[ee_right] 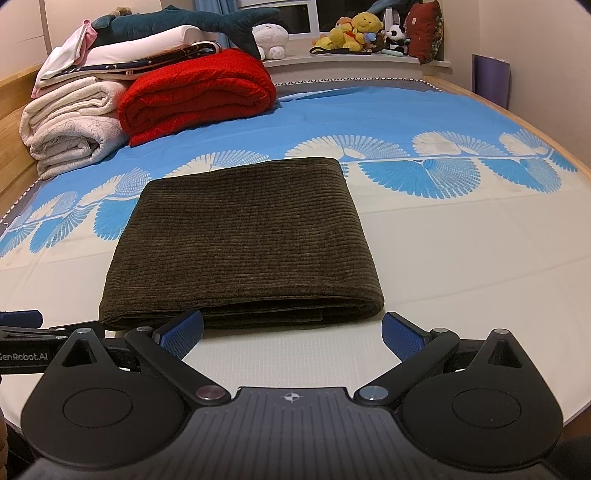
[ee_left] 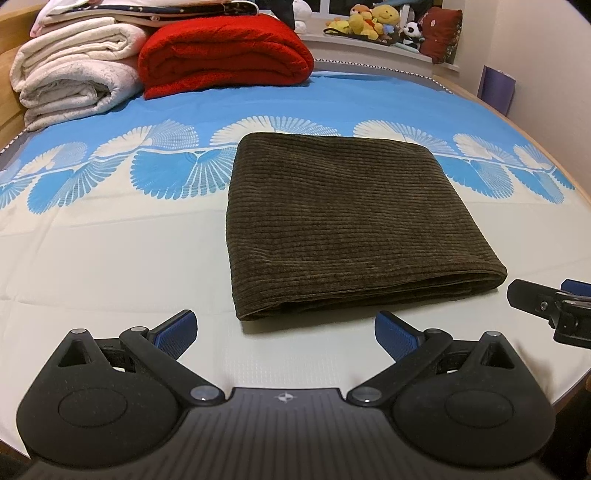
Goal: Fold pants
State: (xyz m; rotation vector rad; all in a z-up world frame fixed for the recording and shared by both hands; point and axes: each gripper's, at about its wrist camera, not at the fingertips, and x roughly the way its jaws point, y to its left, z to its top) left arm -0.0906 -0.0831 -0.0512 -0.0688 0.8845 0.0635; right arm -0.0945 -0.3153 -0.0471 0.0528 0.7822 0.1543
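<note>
Folded pants (ee_left: pixel 343 225) just ahead, long axis crosswise, right gripper (ee_right: pixel 291 334) nearer, left gripper (ee_left: pixel 284 332) alike spread empty.

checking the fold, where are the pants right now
The pants lie folded flat on the bed sheet, centre-right in the left wrist view, just ahead of both open grippers, with the red blanket behind them.

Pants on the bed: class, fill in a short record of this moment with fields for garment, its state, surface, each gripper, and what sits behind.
garment: dark brown corduroy pants
state: folded into a flat rectangle, layered edge toward the cameras
surface: blue and cream bedsheet
left gripper: open, empty, just short of the pants
right gripper: open, empty
behind: red blanket, cream blankets, plush toys
</note>
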